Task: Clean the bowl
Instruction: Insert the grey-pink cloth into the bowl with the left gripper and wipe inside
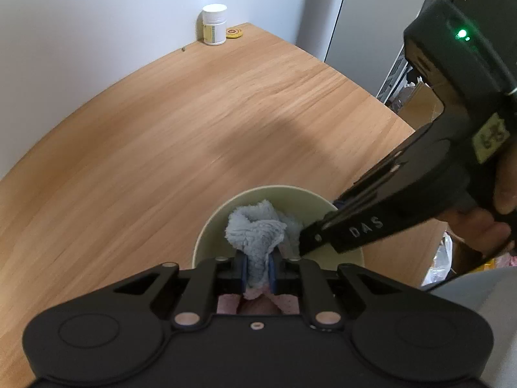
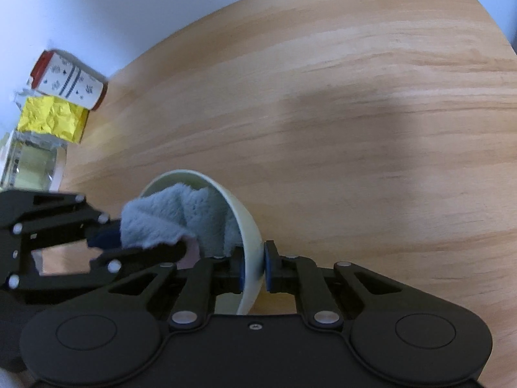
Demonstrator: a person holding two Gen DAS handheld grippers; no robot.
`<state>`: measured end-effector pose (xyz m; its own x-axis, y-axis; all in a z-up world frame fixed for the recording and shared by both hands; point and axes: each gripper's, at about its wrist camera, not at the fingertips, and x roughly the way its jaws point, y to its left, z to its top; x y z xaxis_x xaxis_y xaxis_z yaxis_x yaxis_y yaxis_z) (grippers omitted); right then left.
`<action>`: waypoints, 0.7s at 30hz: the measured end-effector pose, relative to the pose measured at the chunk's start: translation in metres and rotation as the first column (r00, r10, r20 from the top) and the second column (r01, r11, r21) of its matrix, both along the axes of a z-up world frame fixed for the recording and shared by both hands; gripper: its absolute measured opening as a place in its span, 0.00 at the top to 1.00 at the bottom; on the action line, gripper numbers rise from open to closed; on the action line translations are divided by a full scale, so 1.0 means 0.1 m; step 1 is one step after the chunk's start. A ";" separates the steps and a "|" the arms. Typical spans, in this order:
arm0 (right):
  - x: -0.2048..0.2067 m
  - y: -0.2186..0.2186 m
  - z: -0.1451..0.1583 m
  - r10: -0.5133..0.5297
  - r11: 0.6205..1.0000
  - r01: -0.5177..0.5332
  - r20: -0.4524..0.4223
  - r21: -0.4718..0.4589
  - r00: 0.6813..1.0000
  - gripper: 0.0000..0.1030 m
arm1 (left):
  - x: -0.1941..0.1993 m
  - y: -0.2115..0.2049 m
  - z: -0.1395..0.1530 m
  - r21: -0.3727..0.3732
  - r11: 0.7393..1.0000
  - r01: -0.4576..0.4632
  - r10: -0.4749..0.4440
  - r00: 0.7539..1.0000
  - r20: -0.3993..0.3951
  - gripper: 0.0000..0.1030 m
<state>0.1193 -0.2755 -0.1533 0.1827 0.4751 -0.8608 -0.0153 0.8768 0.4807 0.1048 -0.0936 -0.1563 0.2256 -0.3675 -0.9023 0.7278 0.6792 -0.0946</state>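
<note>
A pale green bowl is held tilted above the wooden table. My left gripper is shut on a blue-grey fluffy cloth that is pressed inside the bowl. My right gripper is shut on the bowl's rim, one pad inside and one outside. In the right wrist view the cloth fills the bowl and the left gripper comes in from the left. In the left wrist view the right gripper's body reaches in from the right.
A white pill bottle and a small yellow tin stand at the table's far edge by the wall. A patterned canister, a yellow crumpled packet and a clear container sit at the left.
</note>
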 end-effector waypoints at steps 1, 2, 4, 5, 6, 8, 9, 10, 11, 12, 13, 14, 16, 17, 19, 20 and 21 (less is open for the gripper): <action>0.00 0.00 0.00 0.001 1.000 -0.001 0.001 0.002 1.000 0.88 | 0.00 -0.02 -0.02 0.008 1.000 0.006 -0.007 1.000 0.003 0.89; 0.00 0.00 -0.01 0.004 1.000 -0.004 0.004 0.000 1.000 0.88 | 0.00 -0.05 -0.04 0.017 1.000 0.017 -0.017 1.000 0.012 0.89; 0.01 0.01 -0.01 0.013 1.000 -0.013 0.007 -0.004 1.000 0.88 | -0.01 -0.09 -0.06 0.022 0.999 0.027 -0.027 1.000 0.016 0.89; 0.01 0.02 0.00 0.026 1.000 -0.026 0.013 -0.012 1.000 0.88 | -0.02 -0.12 -0.07 0.031 0.999 0.032 -0.033 0.999 0.025 0.89; 0.01 0.05 0.01 0.047 0.999 -0.046 0.024 -0.027 0.999 0.88 | -0.04 -0.13 -0.08 0.039 0.998 0.041 -0.042 0.998 0.040 0.89; 0.02 0.08 0.02 0.069 0.997 -0.068 0.031 -0.044 0.997 0.88 | -0.07 -0.17 -0.10 0.054 0.997 0.057 -0.060 0.996 0.068 0.89; 0.02 0.08 0.02 0.073 0.996 -0.072 0.031 -0.047 0.997 0.88 | -0.08 -0.18 -0.10 0.055 0.997 0.059 -0.063 0.995 0.076 0.89; 0.03 0.08 0.01 0.075 0.996 -0.073 0.031 -0.046 0.997 0.88 | -0.09 -0.18 -0.10 0.054 0.997 0.055 -0.060 0.994 0.088 0.89; 0.04 0.07 0.01 0.076 0.996 -0.074 0.031 -0.043 0.997 0.87 | -0.10 -0.18 -0.09 0.058 0.997 0.051 -0.056 0.993 0.100 0.90; 0.04 0.07 0.01 0.077 0.996 -0.076 0.031 -0.044 0.997 0.87 | -0.11 -0.19 -0.09 0.062 0.997 0.049 -0.055 0.993 0.108 0.90; 0.05 0.07 0.01 0.080 0.996 -0.079 0.031 -0.047 0.996 0.87 | -0.12 -0.19 -0.08 0.071 0.996 0.045 -0.054 0.991 0.124 0.90; 0.06 0.08 0.01 0.083 0.995 -0.081 0.031 -0.051 0.996 0.87 | -0.14 -0.18 -0.05 0.080 0.996 0.040 -0.051 0.989 0.141 0.91; 0.06 0.10 0.01 0.092 0.994 -0.090 0.033 -0.063 0.995 0.87 | -0.14 -0.16 0.00 0.097 0.995 0.030 -0.046 0.984 0.171 0.91; 0.06 0.12 0.01 0.097 0.993 -0.094 0.032 -0.071 0.995 0.87 | -0.13 -0.14 0.04 0.098 0.995 0.016 -0.034 0.982 0.184 0.91; 0.06 0.15 0.01 0.104 0.991 -0.101 0.030 -0.086 0.994 0.88 | -0.11 -0.10 0.09 0.095 0.995 0.005 -0.023 0.982 0.186 0.92; 0.07 0.15 0.00 0.101 0.991 -0.098 0.027 -0.089 0.995 0.88 | -0.11 -0.09 0.13 0.096 0.995 0.002 -0.021 0.980 0.197 0.92; 0.07 0.16 -0.01 0.096 0.992 -0.094 0.023 -0.088 0.995 0.88 | -0.12 -0.09 0.16 0.102 0.995 0.000 -0.021 0.979 0.204 0.92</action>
<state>0.1263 -0.2598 -0.1540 0.1644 0.4154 -0.8946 -0.1126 0.9090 0.4014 0.0929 -0.1023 -0.1406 0.4056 -0.2805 -0.8700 0.7320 0.6697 0.1253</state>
